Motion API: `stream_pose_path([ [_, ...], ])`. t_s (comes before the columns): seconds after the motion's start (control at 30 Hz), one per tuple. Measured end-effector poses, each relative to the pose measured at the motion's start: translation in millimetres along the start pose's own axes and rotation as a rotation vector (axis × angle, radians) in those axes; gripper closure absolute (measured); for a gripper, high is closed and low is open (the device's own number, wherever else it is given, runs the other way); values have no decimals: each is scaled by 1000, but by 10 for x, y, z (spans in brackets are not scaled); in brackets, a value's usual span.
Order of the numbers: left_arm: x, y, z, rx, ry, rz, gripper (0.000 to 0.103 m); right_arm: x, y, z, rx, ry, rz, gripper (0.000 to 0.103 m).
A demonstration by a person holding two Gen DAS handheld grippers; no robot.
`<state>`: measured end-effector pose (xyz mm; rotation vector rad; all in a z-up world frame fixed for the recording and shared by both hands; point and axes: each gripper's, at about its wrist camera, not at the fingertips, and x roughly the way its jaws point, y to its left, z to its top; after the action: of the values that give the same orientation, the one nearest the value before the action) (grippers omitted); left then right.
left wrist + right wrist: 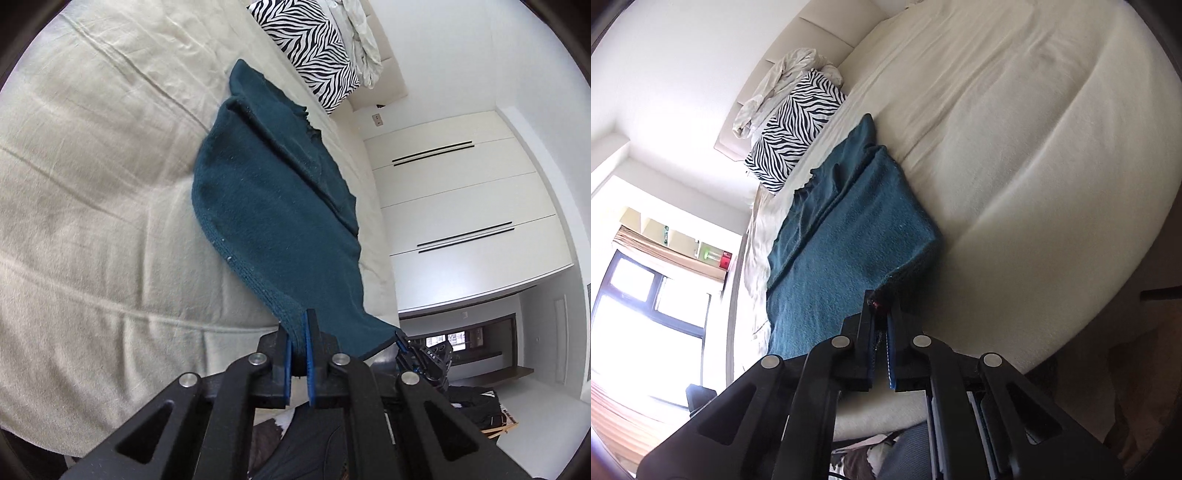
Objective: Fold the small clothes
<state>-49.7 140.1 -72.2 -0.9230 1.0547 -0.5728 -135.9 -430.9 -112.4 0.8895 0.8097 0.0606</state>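
A dark teal garment (273, 206) lies stretched over the cream bed (92, 184), with a fold running along its length. My left gripper (297, 325) is shut on one near corner of the garment. My right gripper (881, 302) is shut on the other near corner of the garment (846, 236), and it also shows in the left wrist view (424, 356) at the garment's edge. Both near corners are lifted off the bed (1034, 147); the far end rests on the sheet.
A zebra-print pillow (310, 48) and a crumpled white cloth (360, 40) lie at the head of the bed, beyond the garment. White wardrobe doors (461, 206) stand beside the bed. A bright window (646, 295) is on the other side.
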Motion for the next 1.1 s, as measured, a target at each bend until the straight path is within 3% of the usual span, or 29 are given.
stream_pose_path([
  [0.2,-7,-237,432,3,-80,-79,96,167,474,454,-56,-59,75,99],
  [0.53,252,-298,1433,-53,-186,-103,96,835,1042,1479,-100,-149,93,99],
  [0.87,686,-188,2509,-52,-243,-35,96,1950,1455,2447,-113,-167,39,99],
  [1.1,1215,175,3053,-61,-242,67,95,3053,1258,2830,-55,-116,-101,99],
])
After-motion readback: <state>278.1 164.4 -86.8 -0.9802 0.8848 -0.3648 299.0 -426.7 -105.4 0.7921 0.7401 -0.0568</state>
